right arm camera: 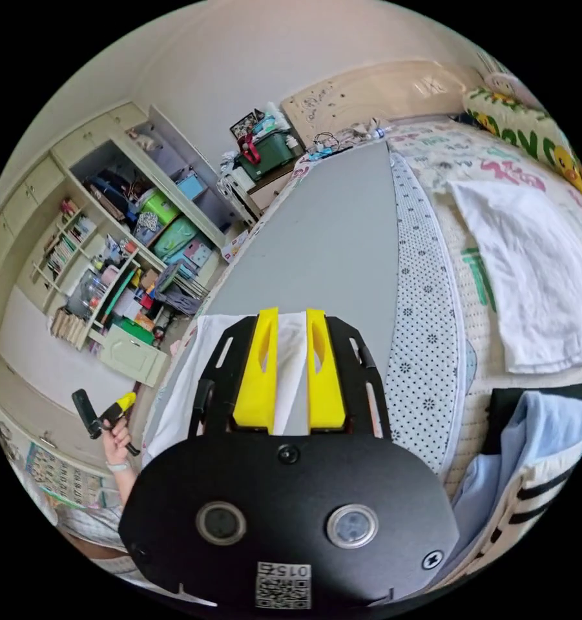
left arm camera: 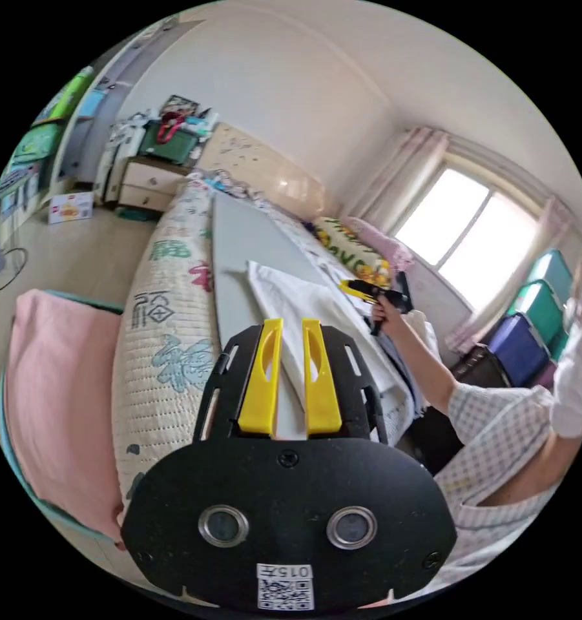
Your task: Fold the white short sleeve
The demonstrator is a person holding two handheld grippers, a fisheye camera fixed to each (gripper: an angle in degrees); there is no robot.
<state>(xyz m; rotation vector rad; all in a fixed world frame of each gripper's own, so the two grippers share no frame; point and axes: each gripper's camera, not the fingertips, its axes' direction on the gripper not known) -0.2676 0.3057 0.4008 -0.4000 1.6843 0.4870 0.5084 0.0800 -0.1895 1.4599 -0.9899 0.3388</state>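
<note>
The near end of the white short sleeve shirt (right arm camera: 284, 368) is hidden behind the black body of the right gripper (right arm camera: 289, 316), so how far the cloth hangs toward the person cannot be seen. In the left gripper view the same shirt (left arm camera: 303, 303) lies flat on the grey board (left arm camera: 239, 245), and its lower part disappears behind the left gripper (left arm camera: 289, 326).

The board runs long and narrow along the bed, with much bare grey surface beyond the shirt. One long edge meets a dotted cover (right arm camera: 426, 310); the other meets the quilted mattress pad (left arm camera: 168, 310). A folded white cloth (right arm camera: 536, 278) lies on the bed apart from the board (its far edge is cut off by the picture border).

Both grippers have their yellow jaws a little apart, with a narrow gap, and nothing between them. They hover above the shirt and I cannot tell if the tips touch it. A hand (left arm camera: 382, 313) grips the right gripper's handle.
</note>
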